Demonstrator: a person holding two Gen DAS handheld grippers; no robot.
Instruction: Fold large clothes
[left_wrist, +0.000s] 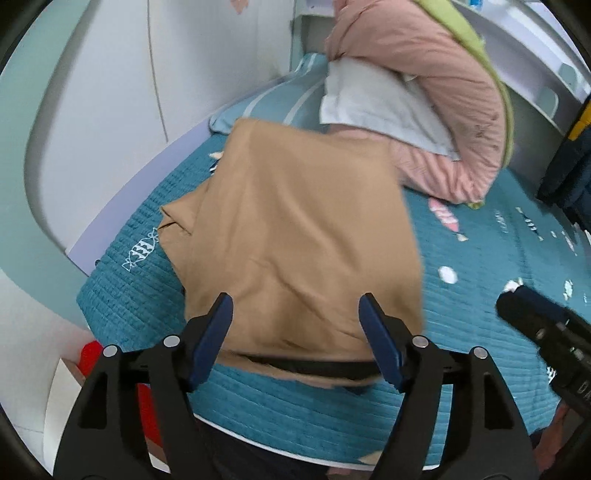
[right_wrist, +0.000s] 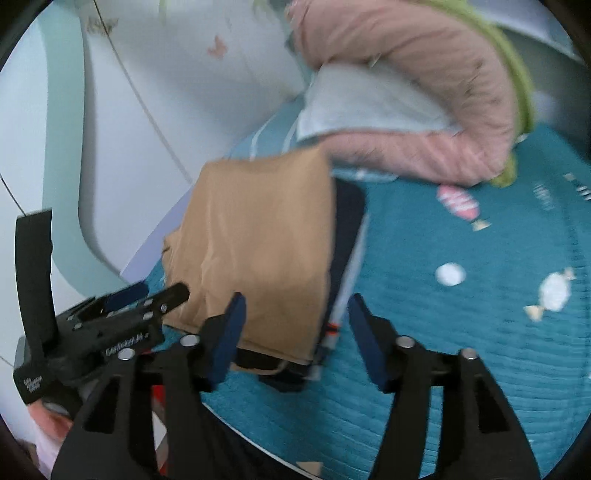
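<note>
Both my claws stand spread and hold nothing: my left claw (left_wrist: 295, 306) hangs above the near edge of the folded tan garment (left_wrist: 295, 229), my right claw (right_wrist: 295, 306) above its right corner. The garment lies on the teal bedspread (left_wrist: 461, 314), a pink quilt (left_wrist: 443, 110) at one o'clock. Both claws tilt downward.

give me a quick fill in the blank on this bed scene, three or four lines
1. The folded garment lying on the bedspread is ____ in colour.
2. Both the left gripper and the right gripper have their jaws ____.
3. Behind the garment lies a rolled ____ quilt.
4. The bedspread is ____ in colour.

Missing words: tan; open; pink; teal
</note>
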